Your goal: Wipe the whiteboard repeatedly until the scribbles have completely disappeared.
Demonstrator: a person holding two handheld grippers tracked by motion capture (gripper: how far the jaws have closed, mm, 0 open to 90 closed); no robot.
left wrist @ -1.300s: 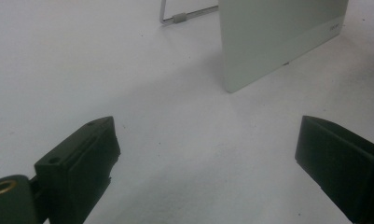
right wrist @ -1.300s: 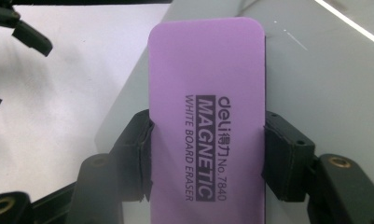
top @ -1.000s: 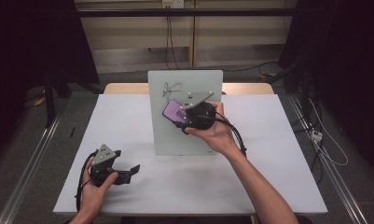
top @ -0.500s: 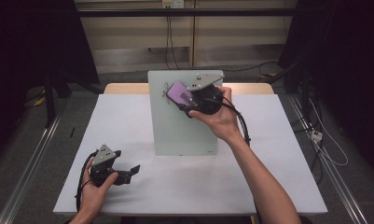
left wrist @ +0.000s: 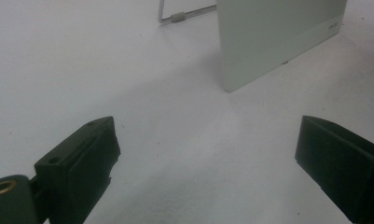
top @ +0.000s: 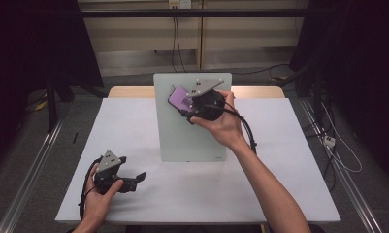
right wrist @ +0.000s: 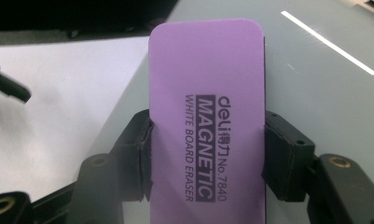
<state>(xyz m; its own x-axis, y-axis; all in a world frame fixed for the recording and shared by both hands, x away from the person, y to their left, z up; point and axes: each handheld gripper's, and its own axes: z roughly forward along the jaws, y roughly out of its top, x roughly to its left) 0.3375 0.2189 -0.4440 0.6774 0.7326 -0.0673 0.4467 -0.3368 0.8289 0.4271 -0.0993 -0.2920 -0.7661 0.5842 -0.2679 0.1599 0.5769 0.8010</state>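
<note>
Against the upright board (top: 192,131), the right gripper (top: 188,106), clamped on the purple eraser (right wrist: 205,116), is apparently wiping; next needs steady pressure. Left gripper (top: 129,182) is resting with jaws apart.

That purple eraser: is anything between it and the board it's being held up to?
Nothing visible. The right gripper clamps the purple eraser by its sides, right at the upright whiteboard, near its top. Actual contact with the board can't be told.

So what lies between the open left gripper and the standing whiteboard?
Bare white table: the left gripper view shows nothing between the left gripper and the whiteboard.
</note>
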